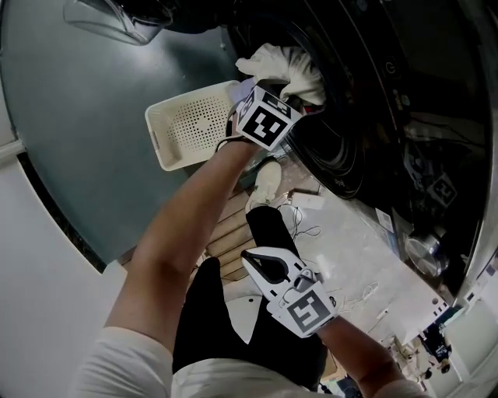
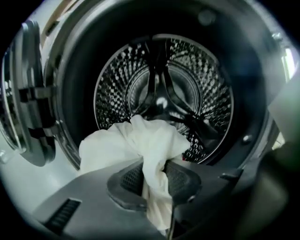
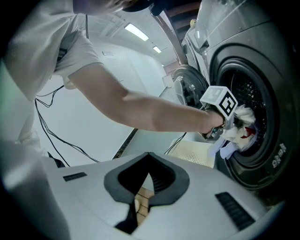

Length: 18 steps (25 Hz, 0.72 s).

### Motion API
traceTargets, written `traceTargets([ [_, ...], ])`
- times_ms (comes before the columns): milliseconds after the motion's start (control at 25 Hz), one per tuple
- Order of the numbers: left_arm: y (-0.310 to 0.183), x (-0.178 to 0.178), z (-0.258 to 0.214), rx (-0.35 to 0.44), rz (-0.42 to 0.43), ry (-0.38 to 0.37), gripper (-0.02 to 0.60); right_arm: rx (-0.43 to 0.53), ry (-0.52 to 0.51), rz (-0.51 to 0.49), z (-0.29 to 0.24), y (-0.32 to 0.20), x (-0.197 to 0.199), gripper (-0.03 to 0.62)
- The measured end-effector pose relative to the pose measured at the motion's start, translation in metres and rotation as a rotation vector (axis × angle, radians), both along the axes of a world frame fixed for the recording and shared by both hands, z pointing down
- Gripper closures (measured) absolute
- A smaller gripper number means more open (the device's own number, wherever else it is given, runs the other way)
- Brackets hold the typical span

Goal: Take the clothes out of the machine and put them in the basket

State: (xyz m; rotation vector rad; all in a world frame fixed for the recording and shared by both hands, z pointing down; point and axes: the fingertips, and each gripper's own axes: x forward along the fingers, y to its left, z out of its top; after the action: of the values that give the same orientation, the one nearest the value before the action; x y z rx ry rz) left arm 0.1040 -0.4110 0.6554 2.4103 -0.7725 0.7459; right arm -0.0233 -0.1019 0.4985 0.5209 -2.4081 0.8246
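A white cloth hangs out of the washing machine's steel drum, and my left gripper is shut on a fold of it. From the head camera, that gripper holds the bunched cloth at the dark door opening. The right gripper view shows the cloth with a red and a pale blue patch. The cream perforated basket lies on the floor just left of the left gripper. My right gripper hangs lower, near the person's legs, shut with nothing in it.
The machine's round door stands swung open to the left. A clear plastic container sits at the top left. White cables and small clutter lie on the pale floor beside the machine. The basket sits below the door opening.
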Motion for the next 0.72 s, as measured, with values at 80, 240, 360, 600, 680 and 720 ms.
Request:
traceTargets([
  [80, 0.003, -0.006, -0.013, 0.004, -0.015, 0.029, 0.505, 0.009, -0.005, 0.006, -0.003, 0.002, -0.003, 0.589],
  [240, 0.011, -0.020, -0.043, 0.017, -0.032, 0.071, 0.505, 0.039, -0.007, 0.014, -0.010, 0.007, -0.008, 0.589],
  [360, 0.021, -0.031, -0.063, 0.036, -0.024, 0.085, 0.506, 0.057, -0.014, 0.030, -0.010, 0.012, -0.010, 0.589],
  [600, 0.047, -0.055, -0.106, 0.059, -0.006, 0.121, 0.506, 0.092, -0.043, 0.084, -0.014, 0.024, -0.018, 0.589],
  [680, 0.055, -0.063, -0.127, 0.073, -0.011, 0.148, 0.508, 0.092, -0.050, 0.095, -0.015, 0.028, -0.017, 0.590],
  [720, 0.059, -0.067, -0.138, 0.084, -0.007, 0.159, 0.508, 0.092, -0.052, 0.102, -0.015, 0.031, -0.018, 0.590],
])
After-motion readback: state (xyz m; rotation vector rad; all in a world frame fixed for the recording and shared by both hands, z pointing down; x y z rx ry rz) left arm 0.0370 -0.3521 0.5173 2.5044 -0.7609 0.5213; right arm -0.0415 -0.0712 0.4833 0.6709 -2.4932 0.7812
